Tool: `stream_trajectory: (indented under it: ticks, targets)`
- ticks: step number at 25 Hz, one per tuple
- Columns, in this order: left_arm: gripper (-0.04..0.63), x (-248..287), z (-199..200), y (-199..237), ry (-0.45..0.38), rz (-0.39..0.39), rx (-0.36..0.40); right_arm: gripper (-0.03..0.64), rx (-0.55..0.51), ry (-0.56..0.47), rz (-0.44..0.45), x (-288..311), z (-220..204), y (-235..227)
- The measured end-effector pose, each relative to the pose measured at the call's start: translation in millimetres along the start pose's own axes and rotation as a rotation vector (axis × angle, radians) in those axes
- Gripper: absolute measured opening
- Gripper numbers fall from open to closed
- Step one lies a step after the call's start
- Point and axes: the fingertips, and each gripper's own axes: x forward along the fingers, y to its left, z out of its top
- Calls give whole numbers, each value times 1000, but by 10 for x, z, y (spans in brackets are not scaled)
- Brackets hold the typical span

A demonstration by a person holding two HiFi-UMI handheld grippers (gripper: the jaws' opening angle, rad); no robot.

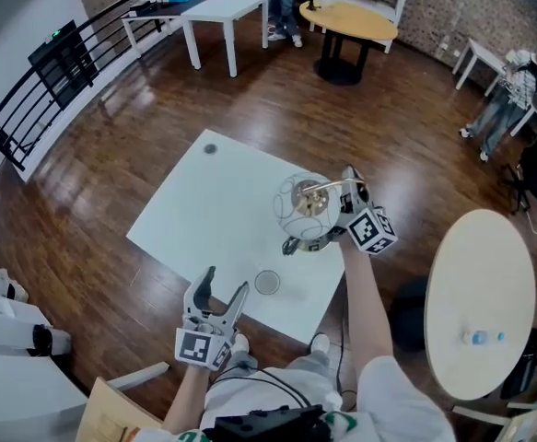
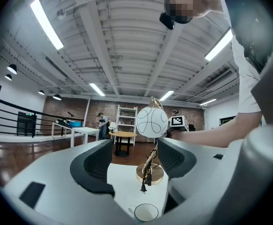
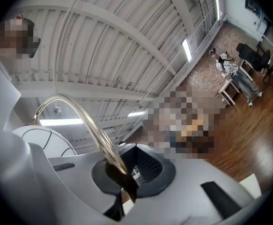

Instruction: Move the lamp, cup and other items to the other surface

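A lamp [image 1: 303, 203] with a white globe shade, a curved brass arm and a round brass base stands over the right side of the white square table [image 1: 204, 212]. My right gripper [image 1: 345, 188] is shut on the brass arm [image 3: 87, 121] beside the globe. The lamp's dark cord and plug [image 2: 143, 187] dangle by the base; I cannot tell if the base touches the table. A small clear cup [image 1: 267, 283] stands near the table's front edge. My left gripper [image 1: 225, 284] is open just left of the cup [image 2: 146, 213], with nothing between its fingers.
A round white table [image 1: 480, 284] stands to the right with a small blue thing [image 1: 478, 338] on it. A small dark disc [image 1: 211, 149] lies at the square table's far corner. More tables [image 1: 360, 21], a black railing [image 1: 56, 72] and a person [image 1: 512, 90] are farther off.
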Motion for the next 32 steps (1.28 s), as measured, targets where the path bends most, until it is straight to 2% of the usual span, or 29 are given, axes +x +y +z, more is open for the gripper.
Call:
stream_trajectory:
  ticks: [3, 10, 14, 19, 24, 29, 32]
  targets:
    - [302, 138, 86, -197, -4, -68, -22, 11, 7, -44, -61, -293, 245, -288]
    - [302, 492, 146, -802, -25, -250, -6, 11, -24, -154, -254, -1194, 1109, -824]
    - [302, 753, 180, -1300, -31, -370, -7, 11, -71, -220, -339, -1750, 1620, -1169]
    - [302, 1026, 214, -2149, -16, -504, -25, 11, -96, -302, -486, -2625, 2294, -1778]
    - [302, 1251, -3, -2333, 4, -601, -22, 11, -138, -370, -587, -3096, 2567, -2041]
    - [302, 1391, -117, -3309, 19, -679, -5, 11, -151, -433, -656, -4054, 3156, -2581]
    - [302, 1523, -141, -3740, 25, -716, 4, 11, -146, -468, -705, -4474, 3405, -2907]
